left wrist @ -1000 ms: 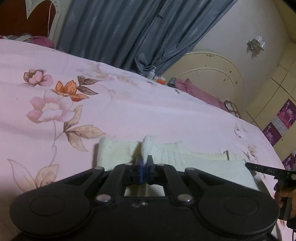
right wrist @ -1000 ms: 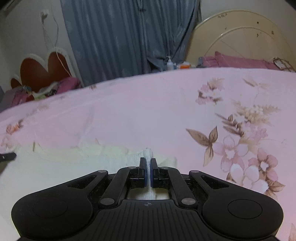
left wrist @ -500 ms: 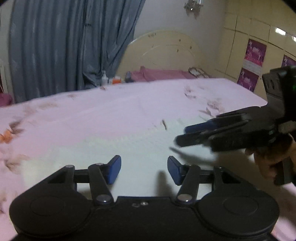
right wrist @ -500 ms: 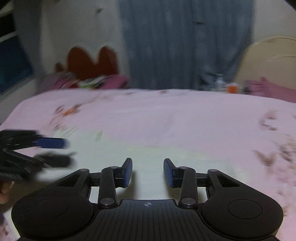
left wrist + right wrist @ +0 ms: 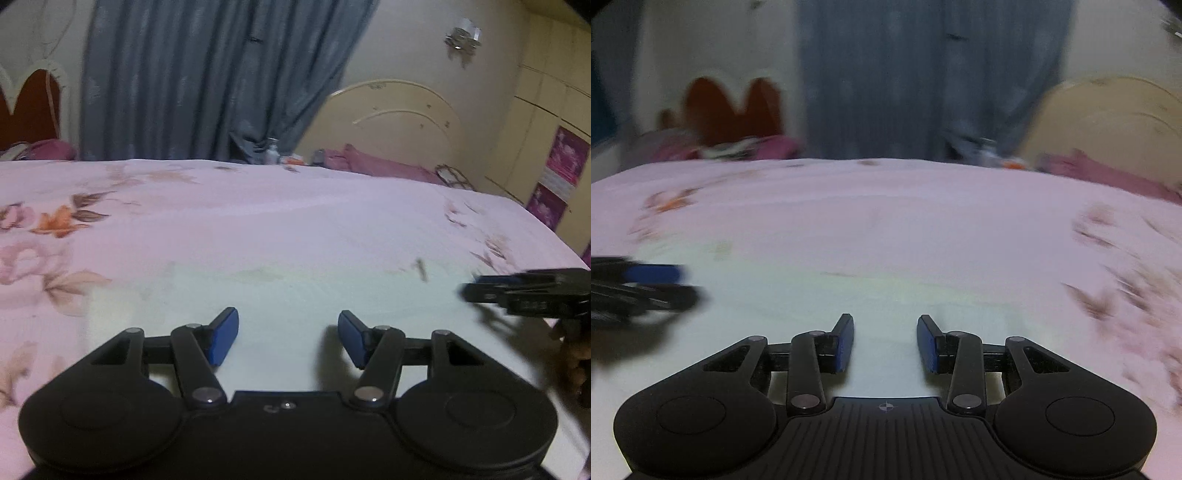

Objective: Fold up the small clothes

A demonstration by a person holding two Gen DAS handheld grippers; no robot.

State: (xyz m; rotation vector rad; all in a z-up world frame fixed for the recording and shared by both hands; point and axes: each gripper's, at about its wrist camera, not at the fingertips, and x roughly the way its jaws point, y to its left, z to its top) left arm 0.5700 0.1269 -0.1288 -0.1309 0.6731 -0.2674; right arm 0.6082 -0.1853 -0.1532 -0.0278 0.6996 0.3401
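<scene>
On the pink floral bedsheet [image 5: 258,229], near its front edge, the pale cream garment [image 5: 295,295] is lying flat and spread out, running pretty much from the left flowers across toward the right edge of the bed. Left gripper [image 5: 288,336] sits over the left part of the garment, jaws fairly wide apart after just opening, blue pads [image 5: 221,338] clear of the cloth with nothing between them. To the right of it, the right gripper [image 5: 885,343] hangs over the garment too, jaws parted a bit narrower, also just opened and holding nothing. Each one pokes into the edge of the other's view, kinda blurry. Behind the bed there's a grey-blue curtain [image 5: 207,77] and a cream headboard [image 5: 399,125].
</scene>
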